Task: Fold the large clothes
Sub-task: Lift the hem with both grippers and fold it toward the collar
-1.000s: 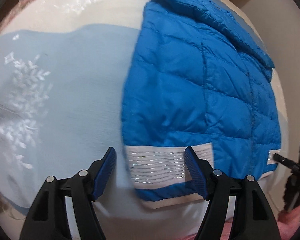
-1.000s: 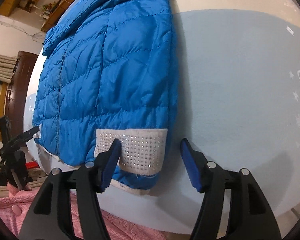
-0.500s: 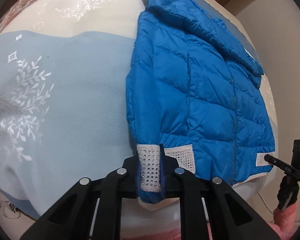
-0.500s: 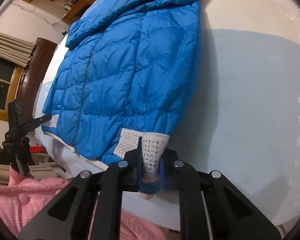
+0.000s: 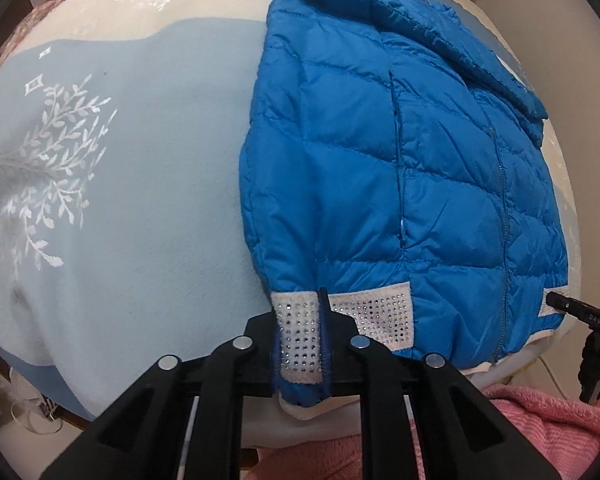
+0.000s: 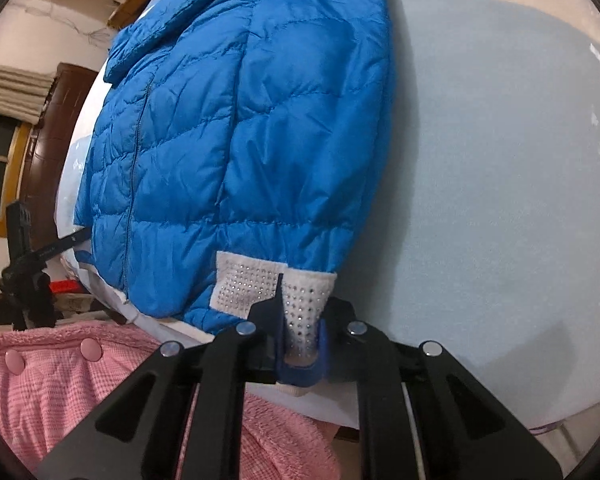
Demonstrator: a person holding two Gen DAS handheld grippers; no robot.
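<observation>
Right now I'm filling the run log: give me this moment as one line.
stage: hem grasped | left gripper: shut on jacket hem corner | right gripper: shut on other hem corner | jacket: flat on blanket

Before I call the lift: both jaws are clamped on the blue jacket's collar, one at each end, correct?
Not the collar. Both grippers grip the blue jacket at its hem, each on a white studded band at a bottom corner, as both wrist views show. The collar lies at the far end, untouched.
</observation>
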